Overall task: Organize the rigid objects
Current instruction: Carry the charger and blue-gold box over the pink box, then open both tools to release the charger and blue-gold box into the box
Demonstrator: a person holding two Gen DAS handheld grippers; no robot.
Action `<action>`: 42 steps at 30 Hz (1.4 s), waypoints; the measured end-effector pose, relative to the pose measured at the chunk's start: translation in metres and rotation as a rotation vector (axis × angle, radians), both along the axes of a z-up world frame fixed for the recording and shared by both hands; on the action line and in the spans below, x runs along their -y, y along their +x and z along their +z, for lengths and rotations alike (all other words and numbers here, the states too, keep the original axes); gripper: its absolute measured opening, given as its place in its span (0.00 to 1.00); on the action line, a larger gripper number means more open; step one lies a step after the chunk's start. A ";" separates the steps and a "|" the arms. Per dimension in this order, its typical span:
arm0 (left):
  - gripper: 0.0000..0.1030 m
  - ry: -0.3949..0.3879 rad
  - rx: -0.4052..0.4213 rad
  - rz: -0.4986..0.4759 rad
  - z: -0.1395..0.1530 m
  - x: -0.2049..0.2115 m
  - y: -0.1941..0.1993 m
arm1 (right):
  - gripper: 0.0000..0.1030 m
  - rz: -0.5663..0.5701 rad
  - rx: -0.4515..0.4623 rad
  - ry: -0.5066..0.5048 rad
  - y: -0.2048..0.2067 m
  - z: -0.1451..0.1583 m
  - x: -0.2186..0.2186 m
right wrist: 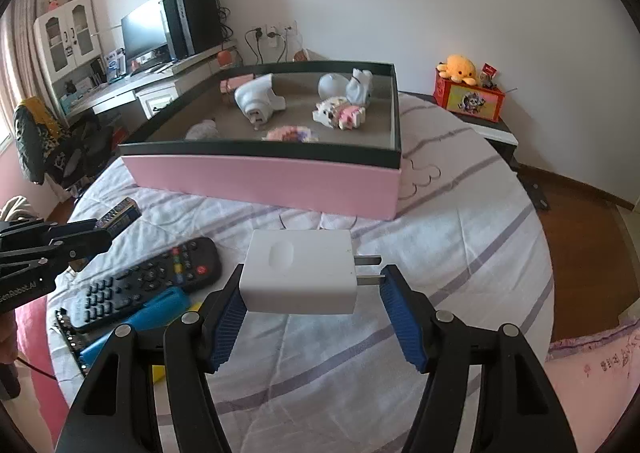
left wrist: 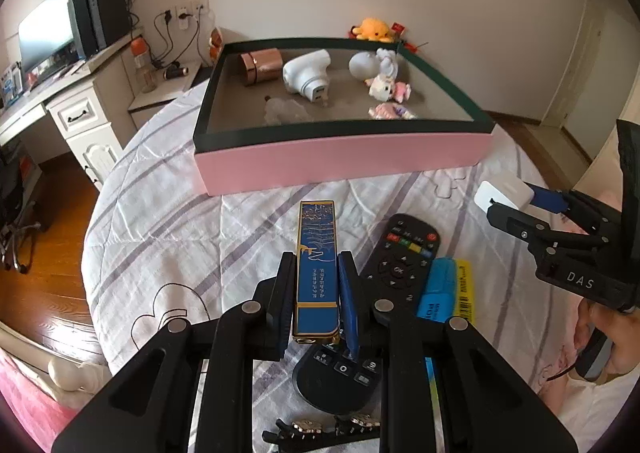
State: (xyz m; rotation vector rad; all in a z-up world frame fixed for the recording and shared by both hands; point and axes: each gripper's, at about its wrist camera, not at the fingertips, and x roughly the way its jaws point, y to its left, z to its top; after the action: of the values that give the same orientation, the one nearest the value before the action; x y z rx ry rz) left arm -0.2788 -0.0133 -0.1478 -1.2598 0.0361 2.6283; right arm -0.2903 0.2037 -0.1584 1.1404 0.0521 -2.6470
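1. Grip first: my left gripper point(left wrist: 316, 293) has its jaws clamped on the flanks of a slim blue box point(left wrist: 317, 265) with gold trim, held up above the bedspread point(left wrist: 168, 221).
2. My right gripper point(right wrist: 310, 297) holds a white charger point(right wrist: 300, 277); the left pad presses its body, the right pad sits by the prongs with a sliver of gap, so whether the jaws truly pinch it I cannot tell.
3. Below me on the bedspread, three things wait: a black remote point(left wrist: 400, 253), a blue highlighter point(left wrist: 438, 289), a dark hair clip point(left wrist: 320, 429) cut off at the frame edge.
4. Farther out, the pink tray point(left wrist: 340, 161) already carries a white camera point(left wrist: 306, 75), a rose-gold cylinder point(left wrist: 260, 67), figurines and a clear crumpled thing I can't identify.
5. My judgement: roughly half done; two pieces in hand, three left.
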 end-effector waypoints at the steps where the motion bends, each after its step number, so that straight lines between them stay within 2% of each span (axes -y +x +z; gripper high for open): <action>1: 0.20 0.007 -0.006 -0.006 0.003 0.000 0.001 | 0.65 0.003 -0.007 -0.001 0.001 0.004 0.000; 12: 0.20 -0.033 -0.083 -0.042 0.040 0.001 -0.013 | 0.65 0.051 -0.083 0.010 -0.014 0.047 0.005; 20: 0.20 -0.051 -0.078 -0.048 0.055 0.000 -0.074 | 0.65 0.097 -0.072 0.076 -0.066 0.057 0.027; 23: 0.20 -0.058 -0.053 -0.051 0.051 -0.003 -0.098 | 0.65 0.125 -0.040 0.090 -0.093 0.051 0.042; 26: 0.20 -0.124 -0.029 -0.030 0.041 -0.005 -0.121 | 0.65 0.143 -0.003 0.132 -0.120 0.041 0.059; 31: 0.20 -0.138 0.022 -0.024 0.018 -0.007 -0.154 | 0.65 0.168 0.070 0.176 -0.156 0.023 0.079; 34: 0.20 -0.149 0.044 -0.026 0.006 -0.006 -0.166 | 0.65 0.181 0.096 0.182 -0.169 0.017 0.086; 38: 0.20 -0.151 0.053 -0.006 -0.002 -0.002 -0.177 | 0.65 0.193 0.146 0.248 -0.182 0.007 0.096; 42: 0.20 -0.152 0.058 -0.004 -0.005 -0.002 -0.184 | 0.65 0.214 0.186 0.249 -0.191 0.003 0.102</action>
State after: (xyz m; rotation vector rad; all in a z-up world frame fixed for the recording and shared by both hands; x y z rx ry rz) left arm -0.4632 -0.0113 -0.1530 -1.3813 0.2325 2.6266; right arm -0.4813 0.1013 -0.1557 1.3698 0.4535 -2.3842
